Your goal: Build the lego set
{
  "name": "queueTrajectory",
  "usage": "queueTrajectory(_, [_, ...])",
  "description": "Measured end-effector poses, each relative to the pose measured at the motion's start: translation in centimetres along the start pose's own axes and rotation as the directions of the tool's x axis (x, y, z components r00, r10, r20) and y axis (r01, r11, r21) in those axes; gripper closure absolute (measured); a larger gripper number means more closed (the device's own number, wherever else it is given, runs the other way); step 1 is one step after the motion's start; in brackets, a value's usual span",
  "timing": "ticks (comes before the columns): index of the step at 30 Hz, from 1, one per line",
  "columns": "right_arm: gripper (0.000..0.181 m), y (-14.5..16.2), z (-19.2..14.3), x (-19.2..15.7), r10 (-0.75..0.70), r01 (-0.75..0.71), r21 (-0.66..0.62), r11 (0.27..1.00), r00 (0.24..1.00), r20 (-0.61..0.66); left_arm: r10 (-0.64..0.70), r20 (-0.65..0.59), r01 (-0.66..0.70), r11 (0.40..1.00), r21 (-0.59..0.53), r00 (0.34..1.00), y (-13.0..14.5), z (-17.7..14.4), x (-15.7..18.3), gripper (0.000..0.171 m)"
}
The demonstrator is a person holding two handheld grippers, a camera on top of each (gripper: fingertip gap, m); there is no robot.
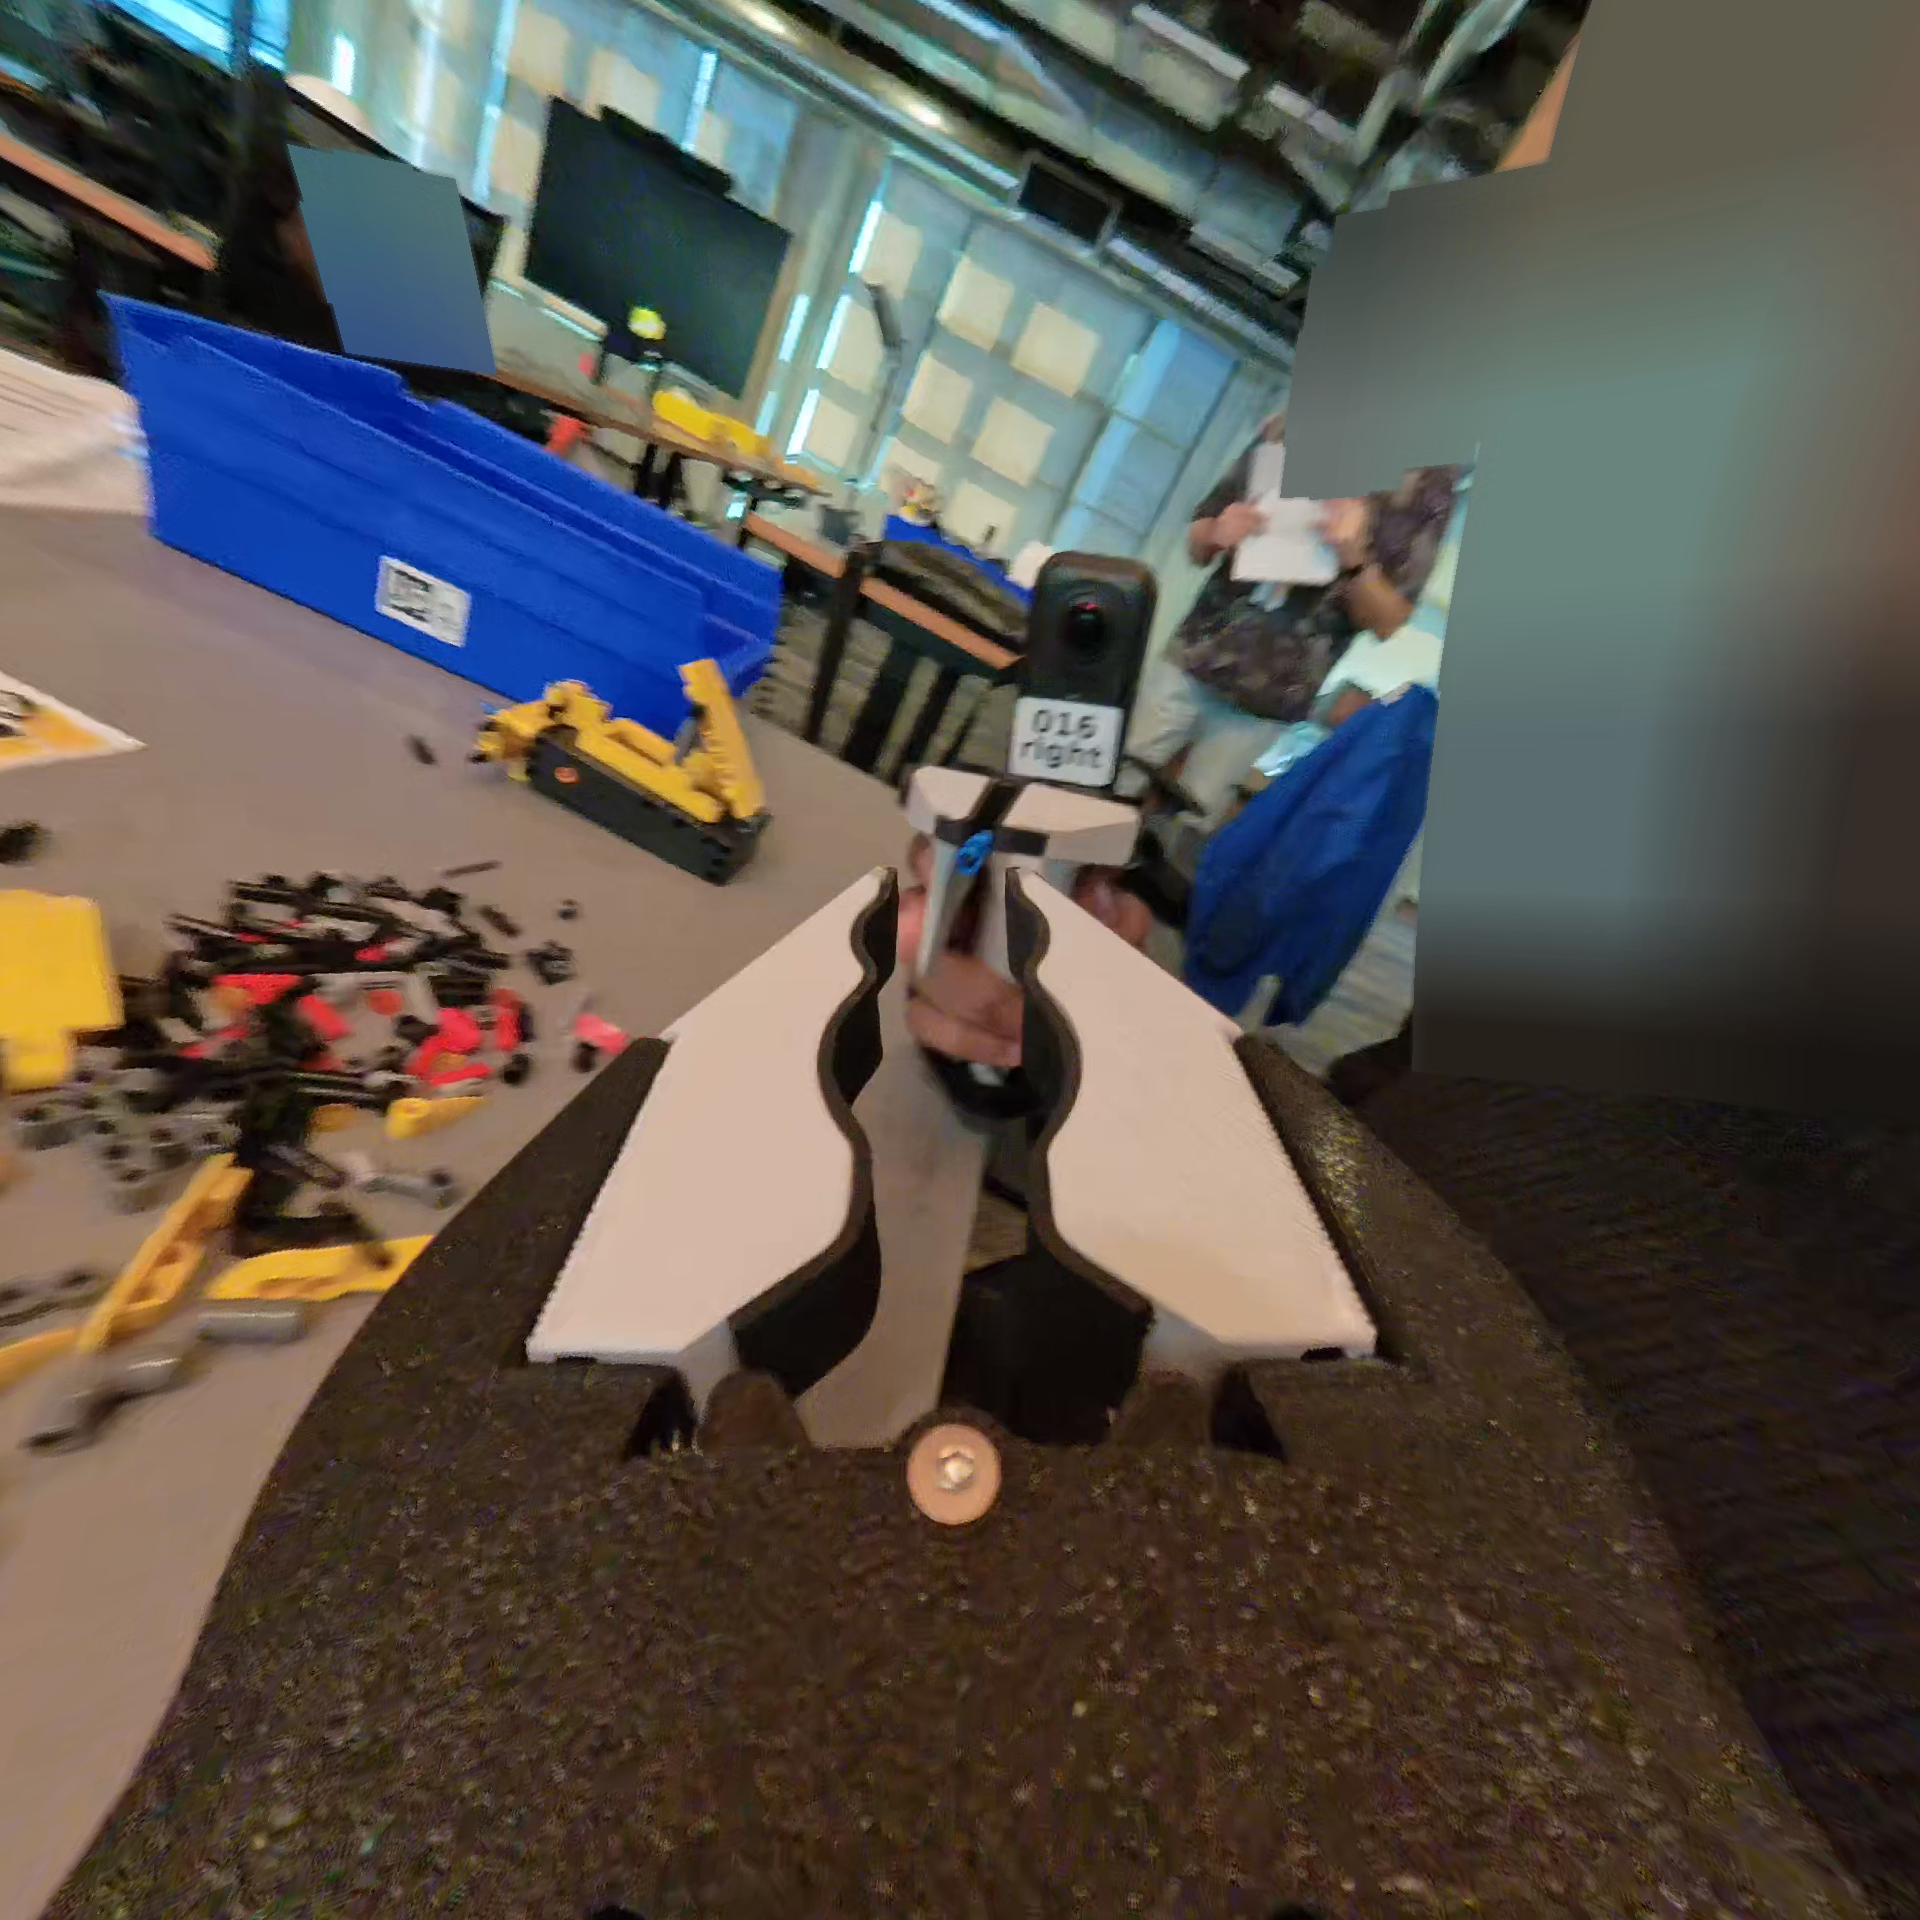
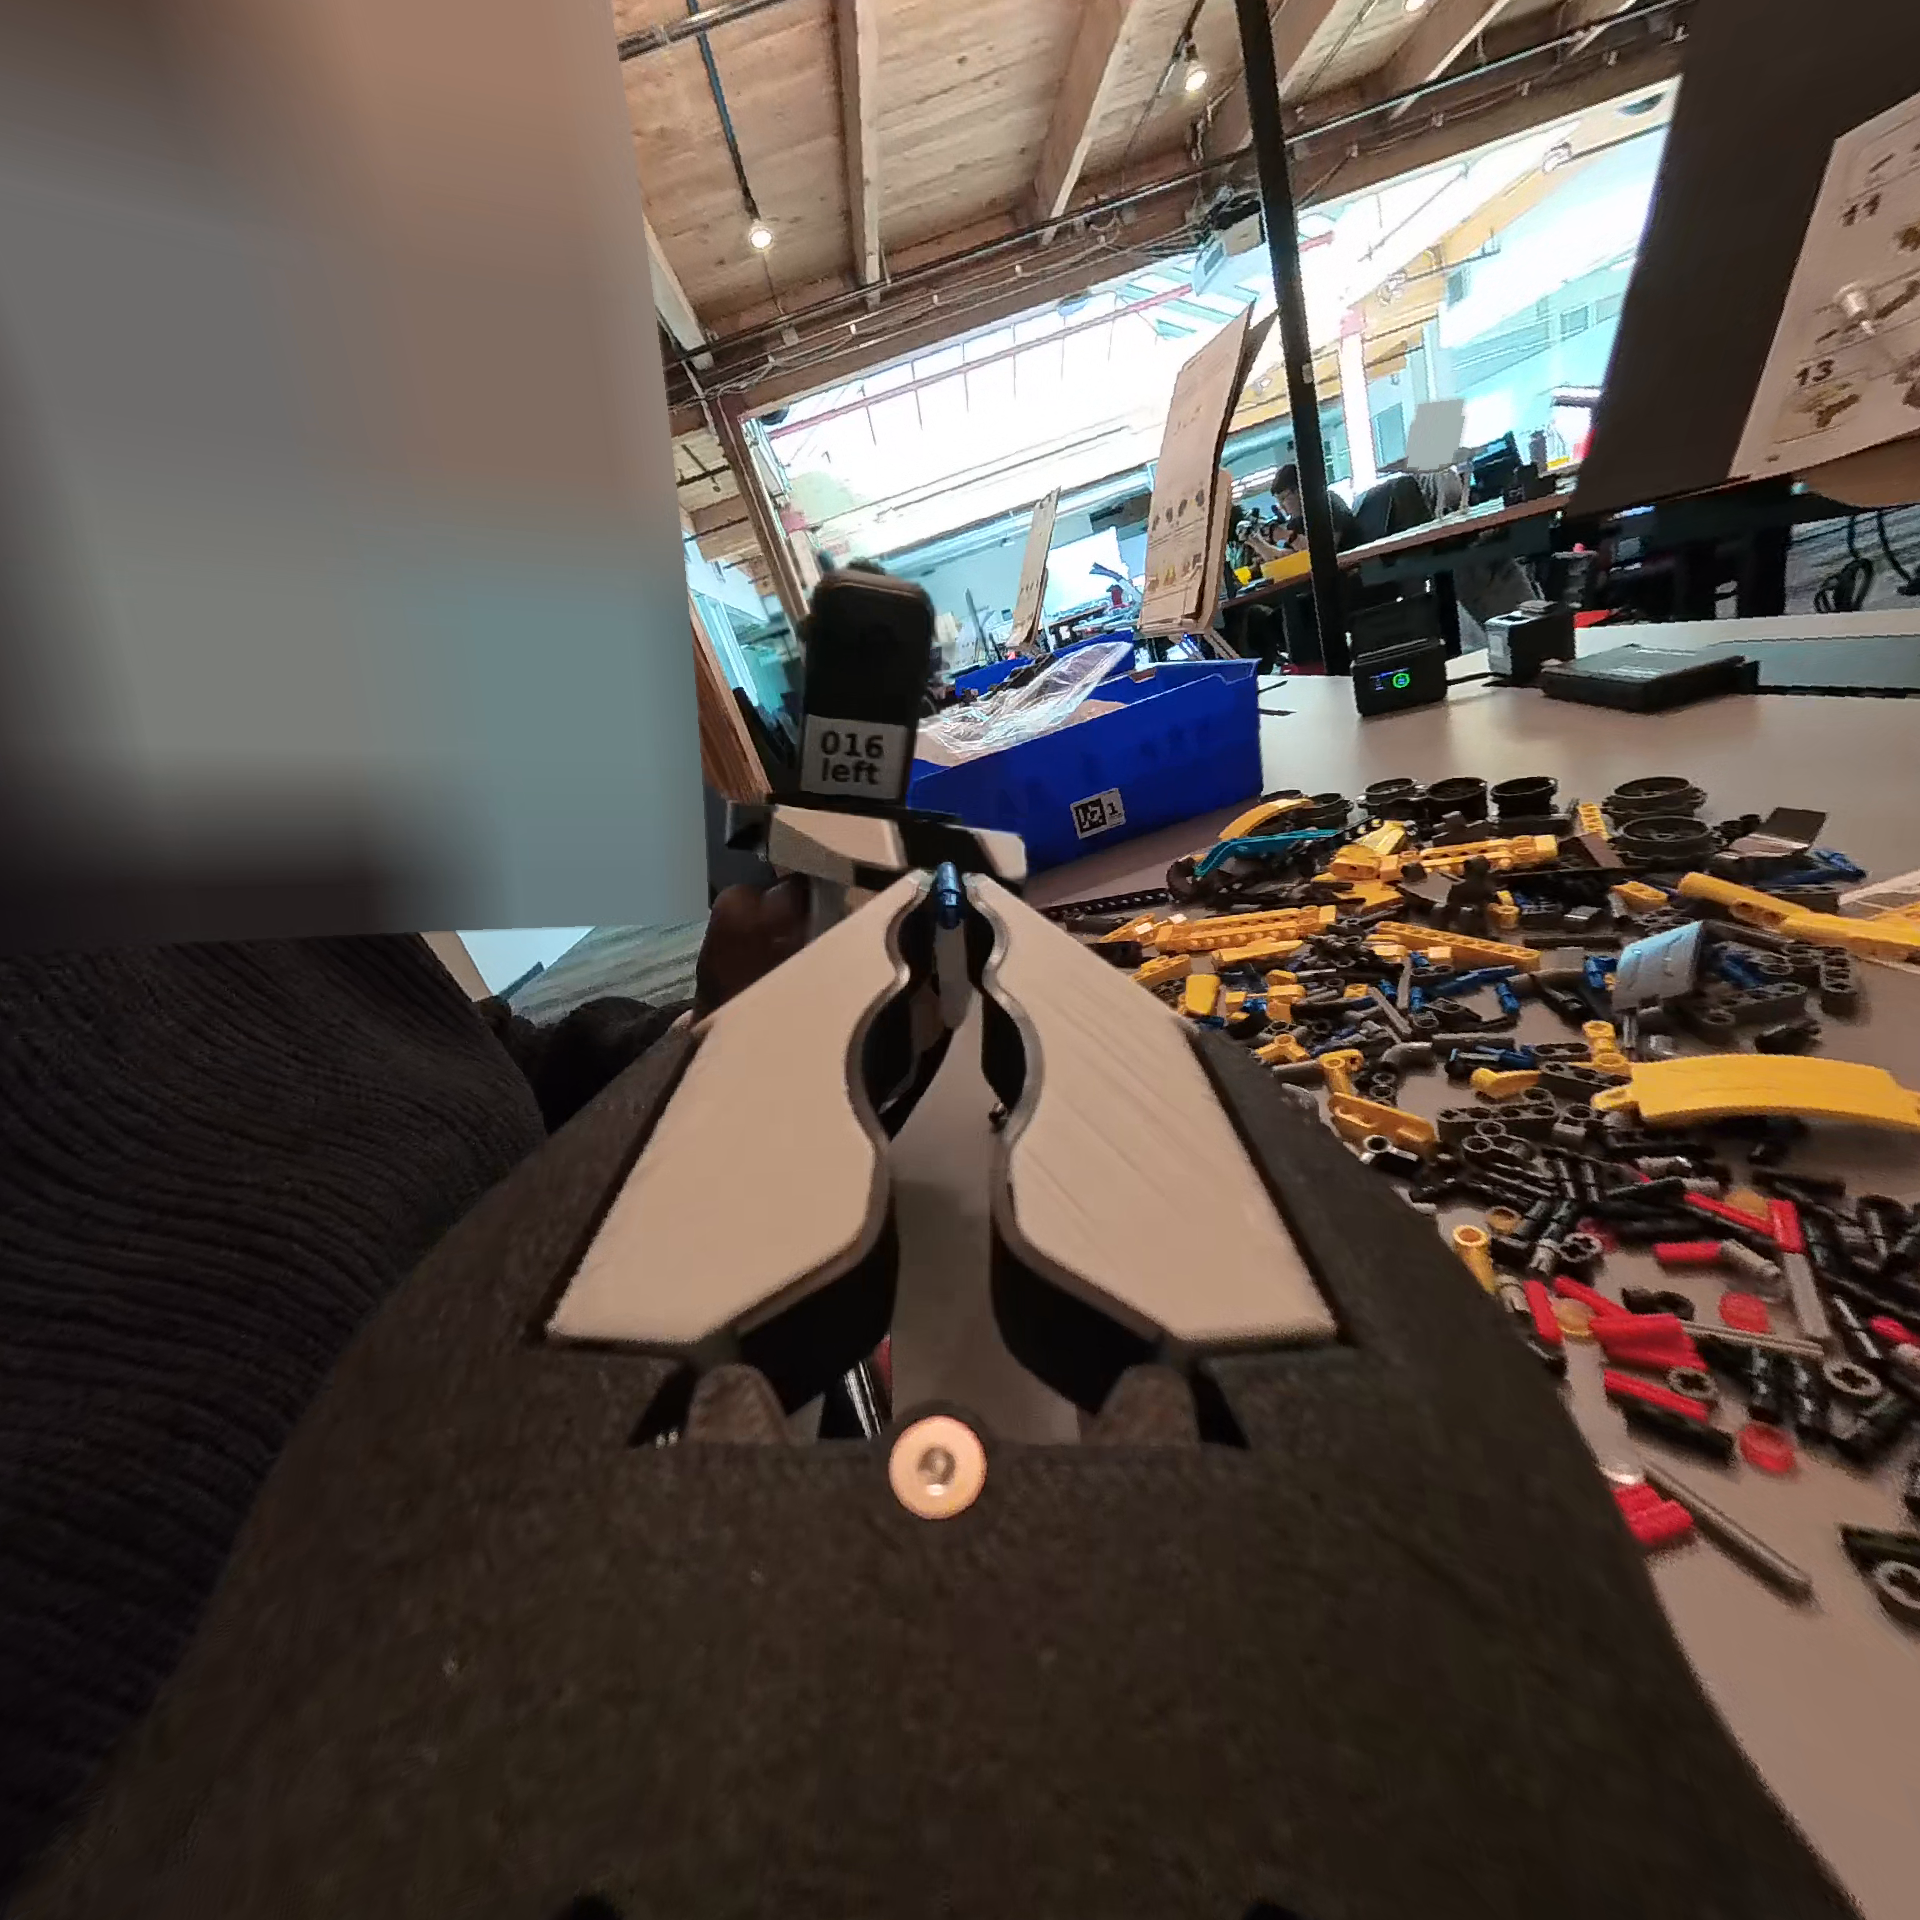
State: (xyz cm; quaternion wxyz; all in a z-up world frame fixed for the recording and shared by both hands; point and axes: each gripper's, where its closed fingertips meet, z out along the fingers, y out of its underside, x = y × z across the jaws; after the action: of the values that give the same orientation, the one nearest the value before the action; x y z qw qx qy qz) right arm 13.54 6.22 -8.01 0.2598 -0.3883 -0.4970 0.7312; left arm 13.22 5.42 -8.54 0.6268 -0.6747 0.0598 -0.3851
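My right gripper (image 2: 949, 885) is shut on a small blue pin (image 2: 948, 900), pinched at its fingertips and held in the air beside the table edge. My left gripper (image 1: 953, 883) faces it head-on, jaws apart and empty, its tips just short of the pin. The right gripper (image 1: 1023, 821) and the blue pin (image 1: 971, 850) also show in the left wrist view, with a hand (image 1: 961, 1013) on the handle. The left gripper (image 2: 883, 847) shows beyond the pin in the right wrist view.
A grey table (image 1: 260, 748) carries a pile of black, red and yellow building parts (image 2: 1558, 1039), a partly built yellow and black model (image 1: 634, 769) and a blue bin (image 1: 416, 520). Instruction sheets (image 2: 1849, 291) stand at the right. A person (image 1: 1299, 582) stands behind. Only a small space, under 4 cm, lies between the two pairs of fingers.
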Motion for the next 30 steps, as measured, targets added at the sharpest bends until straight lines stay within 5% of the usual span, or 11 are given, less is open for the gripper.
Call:
queueTrajectory(7, [0.178,0.8,0.5,-0.7,-0.052,0.052,-0.051,0.997,0.999,0.011,-0.009,-0.024,0.009,1.000,0.000,1.000,0.1,0.2,0.7,0.168])
queueTrajectory(23, [0.177,0.7,0.7,-1.1,-0.080,0.080,-0.029,0.996,0.996,0.029,-0.005,-0.050,0.005,1.000,0.004,0.999,0.1,-0.2,1.0,0.168])
queueTrajectory(30, [0.156,0.5,0.3,-1.1,-0.407,0.403,-0.094,0.910,0.913,-0.024,-0.137,-0.086,0.137,0.991,-0.012,0.987,0.0,-0.6,0.7,0.168])
